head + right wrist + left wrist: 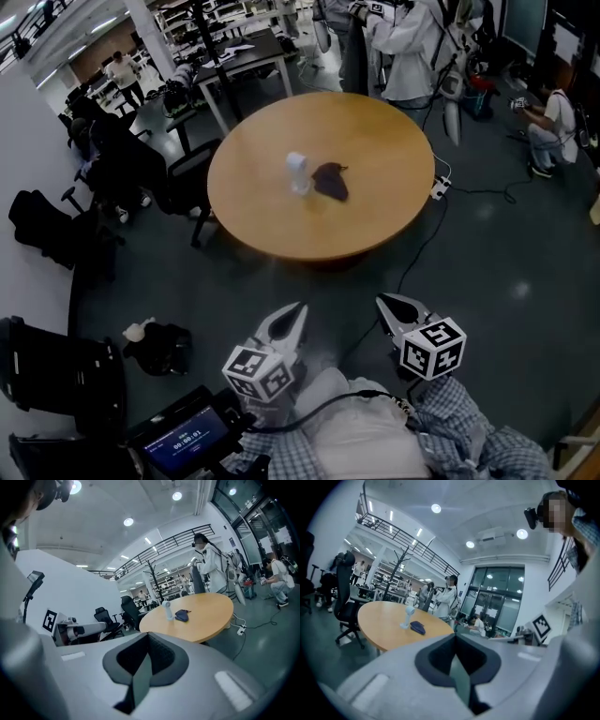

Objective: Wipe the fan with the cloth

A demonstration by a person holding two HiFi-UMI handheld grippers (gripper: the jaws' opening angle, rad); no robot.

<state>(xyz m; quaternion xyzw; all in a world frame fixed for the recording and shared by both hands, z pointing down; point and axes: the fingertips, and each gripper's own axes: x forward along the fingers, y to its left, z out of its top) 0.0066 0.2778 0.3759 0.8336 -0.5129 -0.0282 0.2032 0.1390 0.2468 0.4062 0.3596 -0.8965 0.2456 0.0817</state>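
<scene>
A small white hand fan stands upright near the middle of the round wooden table. Just to its right lies a dark blue cloth, crumpled. Both grippers are well short of the table, over the floor. My left gripper is shut and holds nothing; my right gripper is also shut and holds nothing. In the left gripper view the fan and cloth are far off on the table. The right gripper view shows the fan and the cloth too.
Dark office chairs stand left of the table. A person in white stands at the table's far side; another crouches at the right. A power strip and cable lie on the floor. A bag lies near my left.
</scene>
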